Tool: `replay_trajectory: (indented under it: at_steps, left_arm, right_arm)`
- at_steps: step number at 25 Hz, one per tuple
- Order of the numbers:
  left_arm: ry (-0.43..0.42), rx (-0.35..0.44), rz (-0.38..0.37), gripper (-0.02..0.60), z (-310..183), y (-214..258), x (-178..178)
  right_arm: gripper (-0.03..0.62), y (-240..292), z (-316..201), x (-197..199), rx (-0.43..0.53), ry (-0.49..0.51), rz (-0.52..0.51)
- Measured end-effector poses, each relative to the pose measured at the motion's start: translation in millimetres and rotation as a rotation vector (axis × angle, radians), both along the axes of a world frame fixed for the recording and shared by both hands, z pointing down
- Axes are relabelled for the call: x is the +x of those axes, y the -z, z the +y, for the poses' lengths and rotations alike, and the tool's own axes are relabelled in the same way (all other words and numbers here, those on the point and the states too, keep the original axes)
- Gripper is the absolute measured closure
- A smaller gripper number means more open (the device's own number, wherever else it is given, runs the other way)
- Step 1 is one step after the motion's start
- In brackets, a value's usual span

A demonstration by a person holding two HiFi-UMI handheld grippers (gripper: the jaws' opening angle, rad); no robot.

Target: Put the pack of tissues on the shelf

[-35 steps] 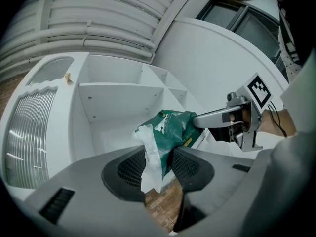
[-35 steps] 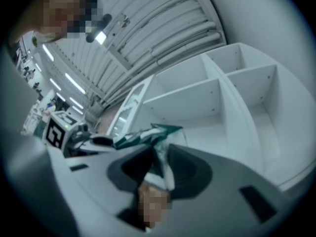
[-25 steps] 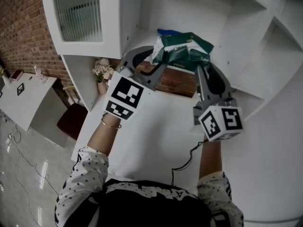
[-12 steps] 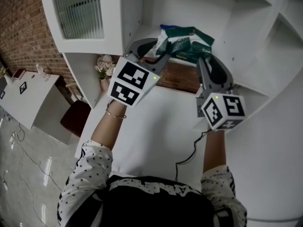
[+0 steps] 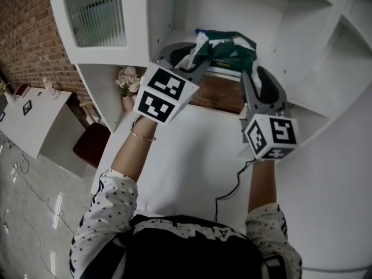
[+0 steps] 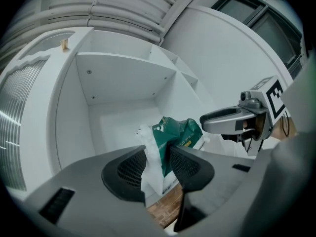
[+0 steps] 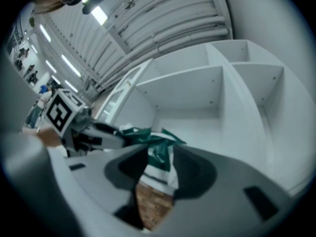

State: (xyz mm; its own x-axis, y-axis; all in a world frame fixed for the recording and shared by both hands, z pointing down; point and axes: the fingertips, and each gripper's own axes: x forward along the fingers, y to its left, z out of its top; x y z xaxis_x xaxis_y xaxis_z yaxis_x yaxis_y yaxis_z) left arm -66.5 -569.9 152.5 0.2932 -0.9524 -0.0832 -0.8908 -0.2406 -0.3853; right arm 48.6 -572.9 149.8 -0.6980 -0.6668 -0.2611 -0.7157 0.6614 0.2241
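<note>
A green and white pack of tissues (image 5: 224, 44) hangs between both grippers at the mouth of a white shelf compartment (image 5: 232, 4). My left gripper (image 5: 195, 57) is shut on the pack's white left end (image 6: 150, 154). My right gripper (image 5: 256, 74) has the pack's right end (image 7: 158, 154) between its jaws. These jaws are opening, and the wrap still fills the gap between them. In the left gripper view the pack (image 6: 177, 135) sits just inside the compartment (image 6: 123, 117), with the right gripper (image 6: 222, 120) beside it. The pack's underside is hidden.
Further white compartments (image 5: 331, 51) lie to the right. A cabinet door with ribbed glass (image 5: 96, 13) stands at the left. Below are a brick wall (image 5: 23, 34), a vase of flowers (image 5: 126, 83), a white table (image 5: 35, 127) and a dark red chair (image 5: 90, 147).
Both grippers have carried the pack upward and further into the compartment. The pack looks more bunched between them than a second ago.
</note>
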Motion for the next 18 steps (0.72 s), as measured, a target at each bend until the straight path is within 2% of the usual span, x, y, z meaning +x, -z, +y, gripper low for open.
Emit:
replay_trajectory:
  at_steps: [5, 15, 18]
  left_arm:
    - [-0.009, -0.012, 0.011, 0.396, -2.2, 3.9, -5.4]
    - [0.057, 0.036, -0.064, 0.357, 2.8, 0.7, -9.8]
    - [0.065, 0.039, -0.058, 0.354, 9.3, -1.8, -13.3]
  right_arm:
    - [0.439, 4.4, -4.2, -10.0, 0.025, -0.033, 0.069]
    - [0.459, -12.6, -19.5, -9.6, -0.007, -0.066, 0.097]
    - [0.459, -13.6, -19.6, -10.0, -0.013, -0.063, 0.093]
